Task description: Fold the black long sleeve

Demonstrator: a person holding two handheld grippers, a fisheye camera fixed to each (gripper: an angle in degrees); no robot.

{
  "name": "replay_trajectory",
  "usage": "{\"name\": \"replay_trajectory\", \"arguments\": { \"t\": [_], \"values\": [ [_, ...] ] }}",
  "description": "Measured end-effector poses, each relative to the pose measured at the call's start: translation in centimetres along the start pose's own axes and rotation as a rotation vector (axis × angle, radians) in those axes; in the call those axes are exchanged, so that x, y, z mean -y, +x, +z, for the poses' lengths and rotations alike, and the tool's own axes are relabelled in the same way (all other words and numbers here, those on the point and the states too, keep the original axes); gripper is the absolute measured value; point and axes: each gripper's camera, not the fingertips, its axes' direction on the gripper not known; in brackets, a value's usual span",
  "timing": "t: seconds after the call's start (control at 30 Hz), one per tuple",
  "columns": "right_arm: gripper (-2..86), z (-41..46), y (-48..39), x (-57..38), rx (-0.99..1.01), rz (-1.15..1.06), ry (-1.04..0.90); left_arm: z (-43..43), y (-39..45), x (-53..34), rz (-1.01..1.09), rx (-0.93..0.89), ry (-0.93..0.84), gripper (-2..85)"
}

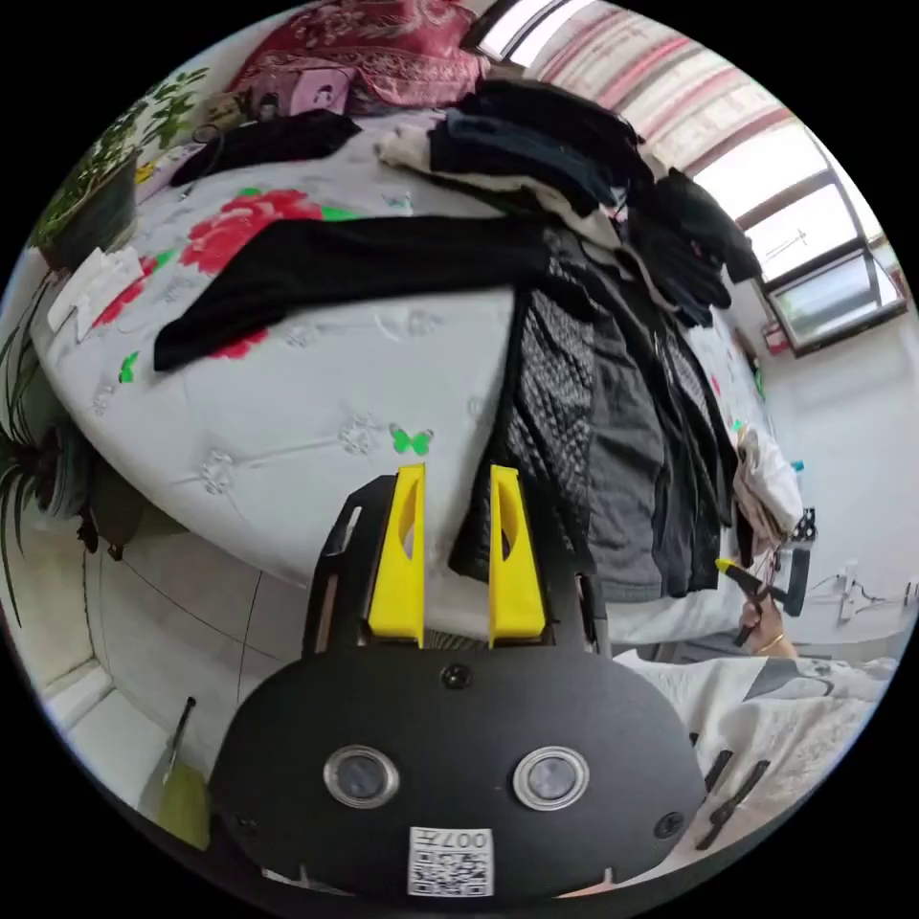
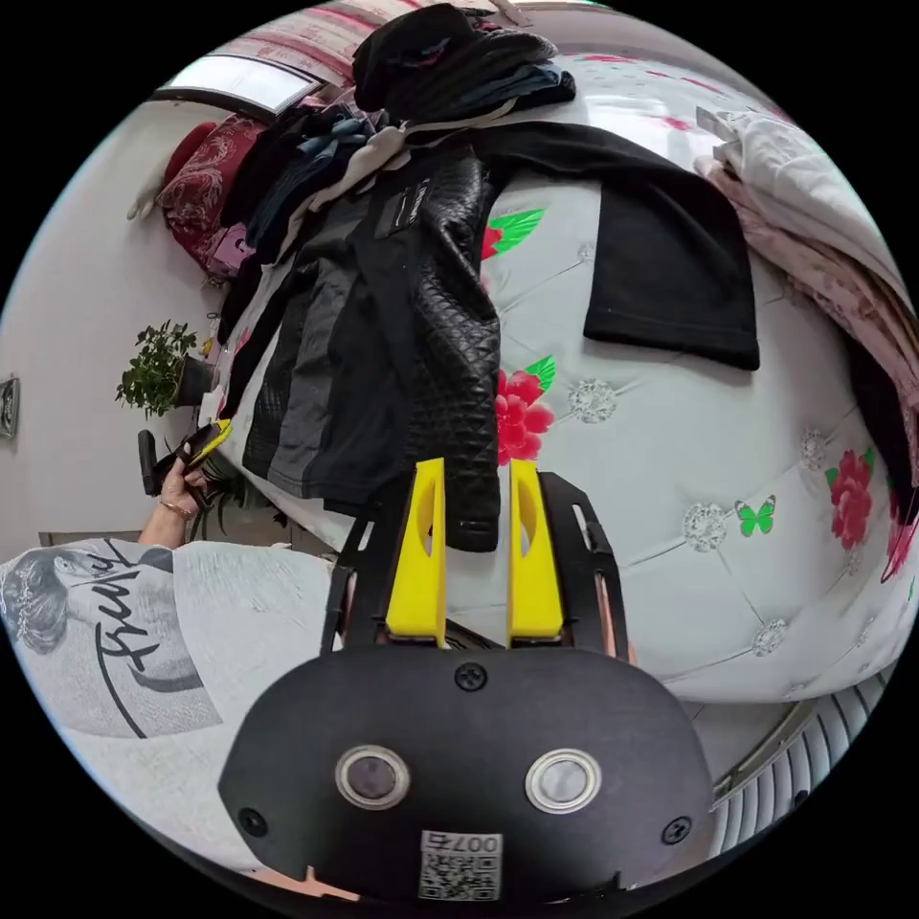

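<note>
**Shirt lies across the bed, hem nearest both grippers**

The black long sleeve (image 1: 574, 402) lies body-lengthwise toward the near bed (image 1: 287, 431) edge, sleeves spread left and right. Left gripper (image 1: 458, 479) and right gripper (image 2: 476, 471) hover part-open, empty, at its hem

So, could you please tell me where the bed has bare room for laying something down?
Bare quilt lies below the outstretched sleeve, left of the garment's body. In the right gripper view, free quilt sits between the body and the other sleeve's cuff. The clothes pile crowds the far side.
</note>
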Motion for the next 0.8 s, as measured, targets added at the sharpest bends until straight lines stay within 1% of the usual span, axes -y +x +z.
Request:
{"name": "replay_trajectory", "arguments": {
  "t": [0.03,0.07,0.1,0.17,0.2,0.23,0.27,0.3,0.4,0.47,0.5,0.57,0.63,0.7,0.8],
  "values": [
    [3.0,0.8,-0.3,-0.2,0.001,-0.027,-0.038,1.8,2.0,-0.7,0.032,0.019,-0.075,9.2],
    [2.8,1.2,-0.5,-0.2,-0.009,-0.040,-0.057,2.0,3.9,-1.2,0.065,0.108,-0.057,4.7],
    [2.2,1.9,-1.0,-0.4,-0.053,-0.062,-0.085,1.8,6.4,-1.1,0.179,0.204,-0.057,1.9],
    [1.4,1.6,-1.9,-0.6,-0.094,-0.131,-0.108,1.2,8.8,0.3,0.292,0.275,-0.134,0.4],
    [1.0,0.2,-2.6,-0.9,-0.119,-0.184,-0.082,0.3,8.9,0.9,0.294,0.256,-0.149,0.1],
    [0.9,-1.9,-3.1,-1.5,-0.122,-0.224,-0.034,-2.8,8.3,1.8,0.255,0.145,-0.110,-0.3],
    [0.8,-3.2,-3.3,-1.9,-0.115,-0.243,-0.007,-7.1,7.0,1.9,0.196,0.035,-0.019,-0.5],
    [0.7,-5.8,-3.9,-3.0,-0.105,-0.286,0.050,-10.9,5.7,1.3,0.152,-0.034,0.052,-0.6],
    [0.9,-10.9,-5.7,-6.8,-0.123,-0.398,0.176,-15.9,4.0,-1.5,0.104,-0.067,0.130,-0.7],
    [1.6,-12.1,-6.2,-9.1,-0.115,-0.438,0.244,-16.8,2.1,-3.9,0.026,-0.083,0.103,-0.7],
    [2.2,-11.8,-5.9,-10.3,-0.146,-0.428,0.262,-16.5,1.0,-4.8,-0.018,-0.100,0.087,-0.7],
    [3.7,-9.9,-4.5,-11.3,-0.192,-0.376,0.233,-16.2,0.0,-5.3,-0.076,-0.148,0.087,-0.7],
    [6.0,-6.5,-2.1,-11.9,-0.140,-0.287,0.116,-16.2,-0.2,-4.9,-0.098,-0.150,0.079,-0.7],
    [7.0,-4.3,-1.7,-12.5,-0.103,-0.278,0.072,-16.7,0.5,-3.4,-0.078,-0.096,0.048,-0.6],
    [7.2,-1.2,-3.1,-12.8,-0.144,-0.332,0.041,-18.2,1.1,-2.0,-0.052,-0.087,0.047,-0.6]
  ]
}}
